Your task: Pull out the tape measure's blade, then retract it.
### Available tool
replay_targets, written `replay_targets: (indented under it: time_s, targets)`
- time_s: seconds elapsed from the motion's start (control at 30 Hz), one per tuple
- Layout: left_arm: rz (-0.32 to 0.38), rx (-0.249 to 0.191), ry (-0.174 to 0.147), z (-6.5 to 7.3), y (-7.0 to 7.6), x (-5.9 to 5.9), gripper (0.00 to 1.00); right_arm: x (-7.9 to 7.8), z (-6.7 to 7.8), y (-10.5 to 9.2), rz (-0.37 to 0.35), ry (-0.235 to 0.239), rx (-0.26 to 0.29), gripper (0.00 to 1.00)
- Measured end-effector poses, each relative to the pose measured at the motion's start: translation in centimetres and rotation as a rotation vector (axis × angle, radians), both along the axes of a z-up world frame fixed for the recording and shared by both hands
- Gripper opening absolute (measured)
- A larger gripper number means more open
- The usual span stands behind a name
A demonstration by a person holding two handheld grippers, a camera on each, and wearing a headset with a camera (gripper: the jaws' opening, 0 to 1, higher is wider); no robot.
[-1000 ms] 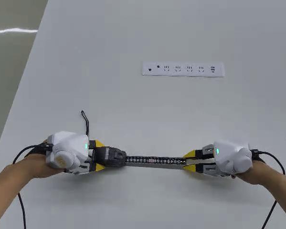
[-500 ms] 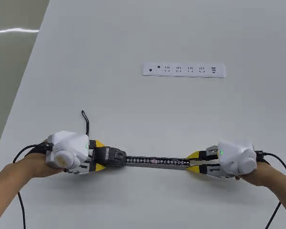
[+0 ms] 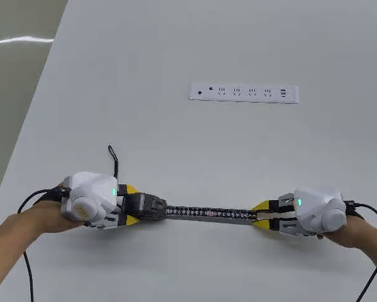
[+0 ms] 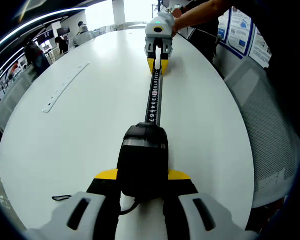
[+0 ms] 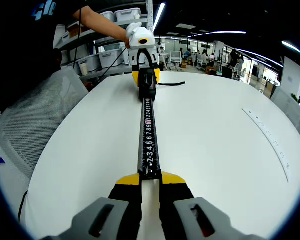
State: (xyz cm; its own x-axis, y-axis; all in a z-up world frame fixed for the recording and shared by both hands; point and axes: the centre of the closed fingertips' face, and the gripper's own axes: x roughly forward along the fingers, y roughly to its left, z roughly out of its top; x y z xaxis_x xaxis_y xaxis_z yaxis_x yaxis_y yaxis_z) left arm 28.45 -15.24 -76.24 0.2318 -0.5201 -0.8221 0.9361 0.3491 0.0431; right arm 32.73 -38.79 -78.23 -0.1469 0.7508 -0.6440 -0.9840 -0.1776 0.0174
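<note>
A black tape measure case (image 3: 145, 206) lies on the white table, and my left gripper (image 3: 129, 205) is shut on it; the case (image 4: 142, 157) sits between its yellow-tipped jaws in the left gripper view. The black blade (image 3: 210, 213) with white numerals runs flat to the right, where my right gripper (image 3: 262, 216) is shut on its end. In the right gripper view the blade (image 5: 148, 140) stretches from the jaws (image 5: 150, 179) to the far case (image 5: 147, 85). A thin black wrist strap (image 3: 112, 158) trails behind the case.
A white power strip (image 3: 243, 92) lies flat at the middle back of the table (image 3: 175, 56). The table's left edge drops to a grey floor (image 3: 15, 69). Black cables (image 3: 26, 270) trail from both grippers toward me.
My right gripper has moved further right with the blade's end, so more blade is drawn out. The left gripper and the case have stayed where they were.
</note>
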Motion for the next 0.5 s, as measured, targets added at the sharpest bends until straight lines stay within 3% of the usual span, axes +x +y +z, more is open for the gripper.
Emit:
replay_targets:
  time_s: [0.5]
  targets:
    - [0.0, 0.002, 0.001, 0.0, 0.0, -0.1, 0.28, 0.2, 0.0, -1.3, -0.007, -0.001, -0.016, 0.1]
